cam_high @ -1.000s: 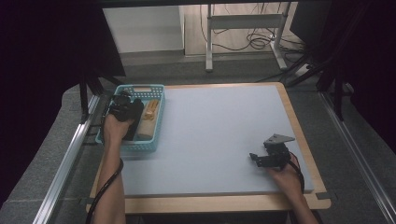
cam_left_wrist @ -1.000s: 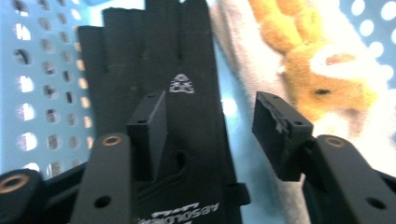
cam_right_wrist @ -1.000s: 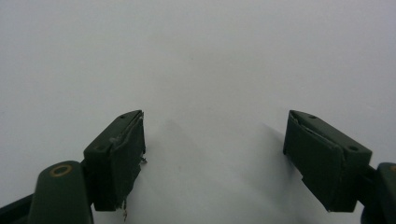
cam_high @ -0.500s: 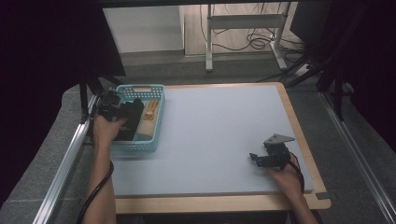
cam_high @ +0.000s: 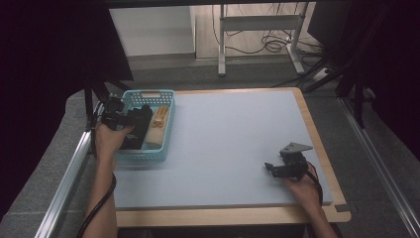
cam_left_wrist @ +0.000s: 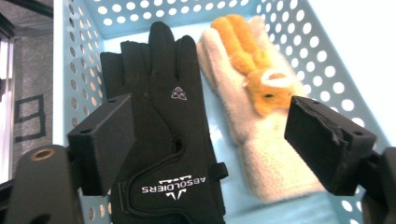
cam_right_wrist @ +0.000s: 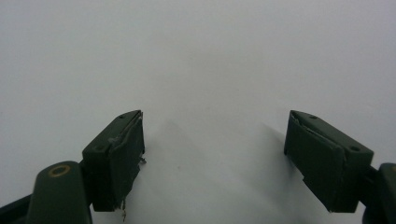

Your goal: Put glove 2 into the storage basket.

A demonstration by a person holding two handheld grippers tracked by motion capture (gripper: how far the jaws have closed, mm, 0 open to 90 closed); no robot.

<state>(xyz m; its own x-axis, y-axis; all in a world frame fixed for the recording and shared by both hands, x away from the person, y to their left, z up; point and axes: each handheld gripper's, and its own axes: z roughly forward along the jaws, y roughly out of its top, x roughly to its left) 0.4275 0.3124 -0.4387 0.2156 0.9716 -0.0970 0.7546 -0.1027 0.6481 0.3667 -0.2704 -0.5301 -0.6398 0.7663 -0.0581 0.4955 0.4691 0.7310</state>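
My left claw has just been opening, empty, over the black glove in the blue basket; my right claw stands spread.

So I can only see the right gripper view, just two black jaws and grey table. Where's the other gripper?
Observer: The left gripper is over a blue basket at the table's left edge.
Operator: What's in the basket?
Observer: A black glove and beside it a fluffy cream and orange glove, lying flat.
Operator: Is it holding one?
Observer: No. Its jaws have just been opening and stand apart above the gloves, pressing on neither.
Operator: And my gripper?
Observer: The right gripper rests on the bare mat near the front right, jaws open.
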